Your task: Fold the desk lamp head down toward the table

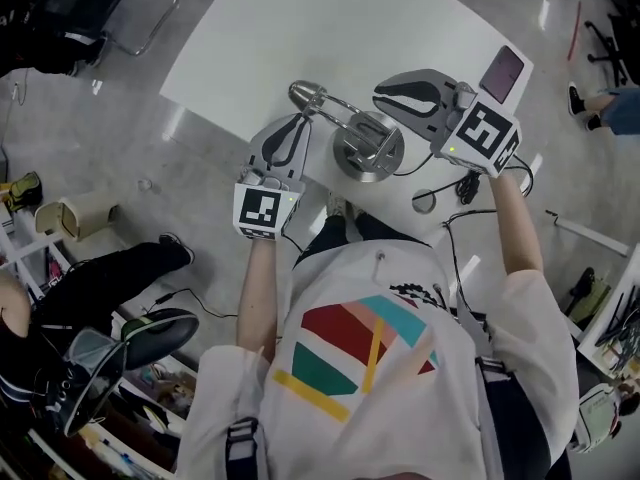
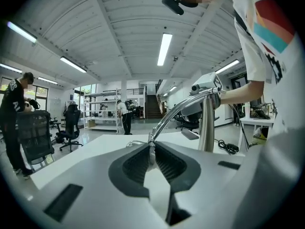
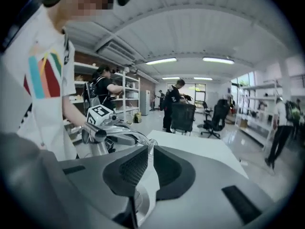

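Two grippers meet at the desk lamp in the head view. The lamp stands near the white table's near edge, and its slim arm runs from the round base leftward and a little away from the person, ending at the head. The left gripper reaches that far end, while the right gripper comes in from the right above the base. A dark flat slab lies well apart at the table's right corner. In the left gripper view the jaws are pressed together on the thin end of the lamp, whose arm curves up and right to the upright post. In the right gripper view the jaws sit nearly closed, with a thin curved lamp rod pinched at their tips.
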`<state>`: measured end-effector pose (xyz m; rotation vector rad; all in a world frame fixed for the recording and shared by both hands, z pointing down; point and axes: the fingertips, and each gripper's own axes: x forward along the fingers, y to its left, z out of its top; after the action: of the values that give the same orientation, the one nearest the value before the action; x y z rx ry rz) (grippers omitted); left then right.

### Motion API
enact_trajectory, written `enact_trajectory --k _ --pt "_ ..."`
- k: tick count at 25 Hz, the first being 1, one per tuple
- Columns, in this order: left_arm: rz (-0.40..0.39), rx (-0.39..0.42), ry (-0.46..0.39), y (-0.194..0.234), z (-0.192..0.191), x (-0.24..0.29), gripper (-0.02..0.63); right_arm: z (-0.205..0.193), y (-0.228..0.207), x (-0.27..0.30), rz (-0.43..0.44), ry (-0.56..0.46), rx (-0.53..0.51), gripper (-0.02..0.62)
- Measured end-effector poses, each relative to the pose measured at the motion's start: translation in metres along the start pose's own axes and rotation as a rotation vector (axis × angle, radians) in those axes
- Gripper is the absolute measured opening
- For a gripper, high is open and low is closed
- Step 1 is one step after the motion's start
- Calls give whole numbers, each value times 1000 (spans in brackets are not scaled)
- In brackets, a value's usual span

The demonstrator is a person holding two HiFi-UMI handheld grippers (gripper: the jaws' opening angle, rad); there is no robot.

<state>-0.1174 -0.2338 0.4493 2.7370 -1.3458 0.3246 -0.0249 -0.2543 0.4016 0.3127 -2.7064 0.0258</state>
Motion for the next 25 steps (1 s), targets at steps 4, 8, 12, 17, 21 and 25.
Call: enact_trajectory --k 4,8,12,17,21,25 --pt "5 -12 35 1 -5 1 81 -7 11 27 80 -25 -97 38" --pt "11 -11 60 -3 -5 4 81 -8 11 40 98 -15 -173 40" --pt "12 -13 84 -10 -6 11 81 -1 15 44 178 -46 -213 40" --pt "21 -15 97 2 -14 16 81 0 11 61 259 -78 -224 38" --pt "17 -15 119 0 -20 14 81 -3 14 63 281 -79 -326 38" --pt "-6 -9 147 -7 -24 15 81 -7 14 63 312 -10 -431 38"
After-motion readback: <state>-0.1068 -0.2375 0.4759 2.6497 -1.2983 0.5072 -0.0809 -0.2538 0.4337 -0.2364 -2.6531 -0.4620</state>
